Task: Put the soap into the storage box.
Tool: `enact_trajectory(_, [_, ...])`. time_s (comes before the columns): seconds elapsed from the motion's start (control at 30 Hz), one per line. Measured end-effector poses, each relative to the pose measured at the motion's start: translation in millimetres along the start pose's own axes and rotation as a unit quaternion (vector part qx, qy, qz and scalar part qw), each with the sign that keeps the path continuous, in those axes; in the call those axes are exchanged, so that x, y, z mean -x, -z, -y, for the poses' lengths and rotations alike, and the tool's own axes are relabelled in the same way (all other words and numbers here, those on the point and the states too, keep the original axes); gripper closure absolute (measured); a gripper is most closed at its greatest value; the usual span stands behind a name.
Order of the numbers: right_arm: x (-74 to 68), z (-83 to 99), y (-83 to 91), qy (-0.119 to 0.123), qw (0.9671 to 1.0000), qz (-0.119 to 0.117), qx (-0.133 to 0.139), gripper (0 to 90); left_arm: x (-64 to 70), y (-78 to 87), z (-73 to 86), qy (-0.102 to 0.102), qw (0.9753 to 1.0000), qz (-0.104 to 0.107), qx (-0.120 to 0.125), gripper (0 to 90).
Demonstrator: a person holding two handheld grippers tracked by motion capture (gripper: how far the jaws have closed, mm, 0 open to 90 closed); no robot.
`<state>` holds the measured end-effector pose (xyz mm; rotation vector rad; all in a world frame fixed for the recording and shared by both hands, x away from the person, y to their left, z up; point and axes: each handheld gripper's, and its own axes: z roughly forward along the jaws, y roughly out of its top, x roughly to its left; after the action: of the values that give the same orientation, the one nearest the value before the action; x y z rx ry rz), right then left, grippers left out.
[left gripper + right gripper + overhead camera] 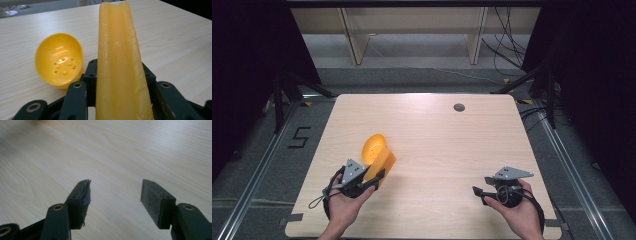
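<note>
The yellow block, a long waxy slab with a shallow groove down its face, is clamped between the jaws of the left gripper and runs up the middle of the left gripper view from the bottom edge nearly to the top. Seen from the high view, the block sits in the lower left of the frame, angled up and to the right over the table, and whether its far end rests on the wood or hangs just above it cannot be told. Gripping it near one end probably leaves the rest of its length free to be aimed or set down. Just beside it, at the left of the left gripper view, lies a yellow bowl tipped on its side, its mouth facing the camera and small holes showing in its bottom; from above the bowl seems to touch or nearly touch the block, likely leaning there because its round shell will not stand on edge alone. The left gripper is held by a hand entering from the bottom edge. Well apart, in the lower right, the right gripper waits low over bare wood, its jaws spread wide with nothing between them, apparently kept ready and out of the way.
</note>
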<state>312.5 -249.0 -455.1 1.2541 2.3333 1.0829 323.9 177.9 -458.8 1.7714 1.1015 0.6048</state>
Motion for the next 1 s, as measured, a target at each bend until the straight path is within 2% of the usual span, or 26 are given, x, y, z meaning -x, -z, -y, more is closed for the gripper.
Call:
enact_trajectory(0.03, [0.1,0.3,0.0,-0.002,1.0,-0.001,-0.002,40.9,-0.9,0.1,-0.8,0.003,1.0,-0.008,0.0,60.5])
enact_trajectory(0.07, [-1.4,1.1,0.6,-0.015,0.9999,-0.001,-0.008,40.7,-1.9,-0.3,-1.4,0.007,0.9999,-0.012,0.0,60.5])
enact_trajectory(0.1, [0.3,1.4,-0.2,-0.003,1.0,-0.001,-0.005,40.6,-3.1,-1.5,-2.0,0.012,0.9998,-0.015,0.001,60.5])
enact_trajectory(0.13, [3.6,1.4,-0.9,0.021,0.9998,0.002,-0.001,40.4,-4.3,-1.9,-2.8,0.013,0.9996,-0.023,-0.002,60.5])
enact_trajectory(0.17, [3.9,1.5,-0.7,0.023,0.9997,0.003,0.0,40.2,-5.3,-3.1,-3.4,0.017,0.9995,-0.027,-0.001,60.5])
enact_trajectory(0.2, [3.5,1.4,-0.7,0.014,0.9999,-0.006,-0.003,40.1,-6.5,-4.5,-4.1,0.019,0.9993,-0.033,-0.001,60.5])
enact_trajectory(0.23, [2.5,0.6,1.9,0.008,0.9999,0.006,-0.007,40.0,-7.5,-5.1,-5.2,0.021,0.999,-0.04,-0.003,60.5])
enact_trajectory(0.27, [4.2,1.4,1.4,0.02,0.9997,0.012,0.001,39.9,-8.9,-5.9,-6.4,0.021,0.9987,-0.046,-0.004,60.5])
enact_trajectory(0.3, [3.0,1.2,1.8,0.002,1.0,0.002,-0.001,39.9,-9.8,-7.6,-7.3,0.025,0.9985,-0.049,0.0,60.5])
enact_trajectory(0.37, [3.3,1.5,2.9,0.001,1.0,0.008,-0.002,39.8,-11.7,-9.9,-10.1,0.023,0.9982,-0.055,0.003,60.5])
enact_trajectory(0.4, [3.7,1.8,2.3,-0.001,1.0,0.003,-0.001,39.6,-12.7,-11.2,-11.5,0.026,0.998,-0.057,0.003,60.5])
enact_trajectory(0.43, [0.9,2.2,2.9,-0.018,0.9998,0.004,-0.007,39.6,-14.0,-12.6,-13.2,0.027,0.998,-0.058,0.005,60.5])
enact_trajectory(0.47, [3.5,2.0,2.1,-0.001,1.0,0.004,-0.002,39.4,-15.1,-13.7,-15.2,0.027,0.9976,-0.063,0.004,60.5])
enact_trajectory(0.53, [4.6,2.0,2.1,0.005,1.0,0.006,-0.002,39.0,-17.8,-16.0,-19.5,0.03,0.9971,-0.07,0.003,60.5])
enact_trajectory(0.7, [3.3,2.6,1.9,-0.012,0.9999,0.004,-0.006,38.4,-26.4,-22.1,-28.2,0.036,0.9955,-0.088,0.005,60.5])
enact_trajectory(0.73, [4.8,3.3,0.9,0.0,1.0,0.007,-0.002,38.3,-28.4,-23.2,-29.3,0.038,0.9952,-0.09,0.005,60.5])
enact_trajectory(0.9, [6.5,3.1,1.0,0.008,0.9999,0.009,-0.003,37.9,-36.0,-28.7,-31.8,0.047,0.9931,-0.108,-0.002,60.5])
enact_trajectory(0.97, [6.7,3.1,0.6,0.01,0.9999,0.007,-0.003,37.8,-37.7,-32.0,-31.8,0.056,0.9918,-0.115,-0.002,60.5])
enact_trajectory(1.0, [5.5,2.5,1.3,0.0,1.0,0.006,-0.005,37.7,-38.2,-33.7,-31.9,0.057,0.9913,-0.119,-0.002,60.5])
